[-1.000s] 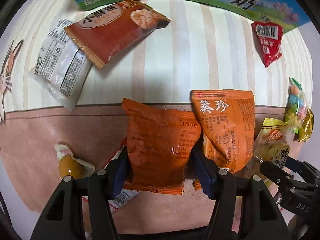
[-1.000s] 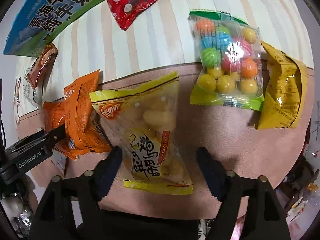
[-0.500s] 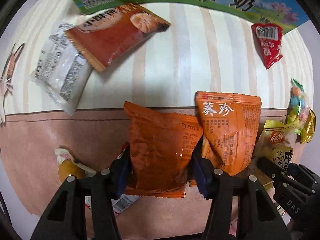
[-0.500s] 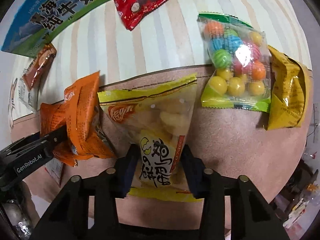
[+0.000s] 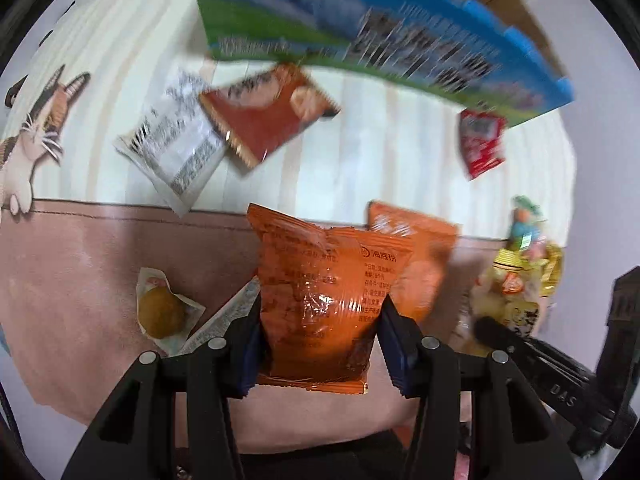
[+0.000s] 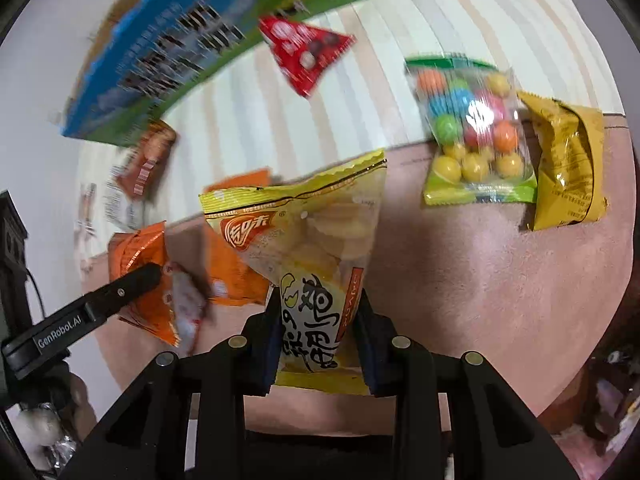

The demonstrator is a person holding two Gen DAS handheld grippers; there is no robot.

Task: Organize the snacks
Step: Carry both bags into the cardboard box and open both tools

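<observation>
My left gripper (image 5: pixel 320 320) is shut on an orange snack packet (image 5: pixel 324 280) and holds it above the pink mat (image 5: pixel 80 264). A second orange packet (image 5: pixel 416 248) lies just behind it to the right. My right gripper (image 6: pixel 318 328) is shut on a yellow egg-cracker bag (image 6: pixel 308 248), lifted off the mat (image 6: pixel 480 300). The left gripper's finger (image 6: pixel 120 292) and its orange packet (image 6: pixel 140 264) show at the left of the right wrist view. The yellow bag also shows in the left wrist view (image 5: pixel 508 292).
A blue-green milk carton box (image 5: pixel 380 36) lies at the back. A red-brown packet (image 5: pixel 268 116), a white packet (image 5: pixel 176 148) and a red triangular packet (image 6: pixel 304 48) lie on the striped cloth. A bag of coloured balls (image 6: pixel 472 132), a dark-yellow packet (image 6: pixel 568 164) and a wrapped round snack (image 5: pixel 160 312) lie on the mat.
Both grippers have closed tighter on their packets and lifted them. The right gripper went from open around the yellow bag to shut on it. The views are blurred by motion.
</observation>
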